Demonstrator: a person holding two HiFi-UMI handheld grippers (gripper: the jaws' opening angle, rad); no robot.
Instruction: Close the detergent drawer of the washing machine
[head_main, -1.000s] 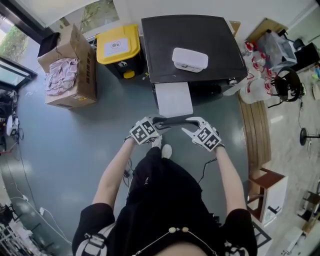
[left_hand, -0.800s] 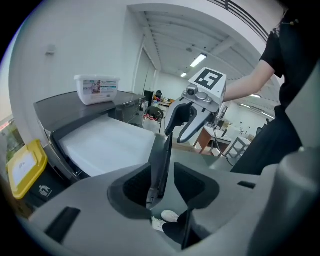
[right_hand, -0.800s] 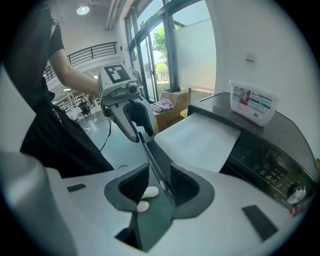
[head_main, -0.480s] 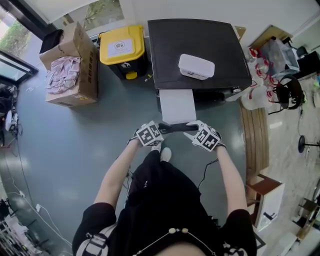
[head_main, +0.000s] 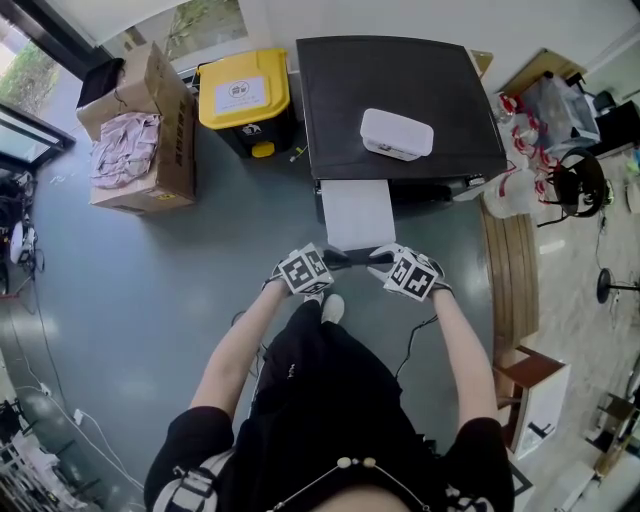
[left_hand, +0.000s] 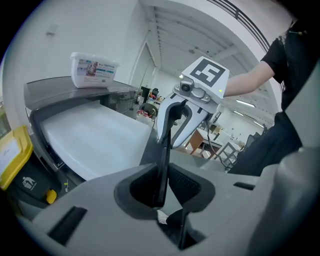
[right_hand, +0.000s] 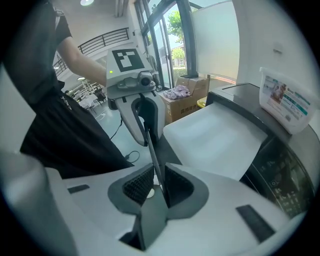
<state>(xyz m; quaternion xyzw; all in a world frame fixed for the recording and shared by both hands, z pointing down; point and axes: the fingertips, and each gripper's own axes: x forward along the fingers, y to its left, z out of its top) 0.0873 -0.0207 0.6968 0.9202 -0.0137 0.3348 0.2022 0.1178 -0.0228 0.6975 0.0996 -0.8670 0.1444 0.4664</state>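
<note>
The dark grey washing machine (head_main: 400, 80) has its white detergent drawer (head_main: 355, 212) pulled out toward me. The drawer's thin dark front panel (head_main: 350, 257) runs crosswise between my two grippers. My left gripper (head_main: 330, 258) holds the panel's left end and my right gripper (head_main: 375, 256) its right end. Both pairs of jaws have just been closing with the panel between them. In the left gripper view the panel (left_hand: 164, 150) stands edge-on in the left gripper (left_hand: 162, 167), pads against both its faces. The right gripper view shows the same for the right gripper (right_hand: 159, 170).
A white tub (head_main: 397, 133) sits on the machine's top. A yellow-lidded black bin (head_main: 240, 95) and a cardboard box of clothes (head_main: 135, 140) stand to the machine's left. Bottles (head_main: 510, 190) and a wooden bench (head_main: 510, 270) lie to its right. My shoe (head_main: 332, 307) is just under the panel.
Both grippers have sunk a little onto the drawer's front panel, and their jaws have narrowed from wide apart to closed on its two ends.
</note>
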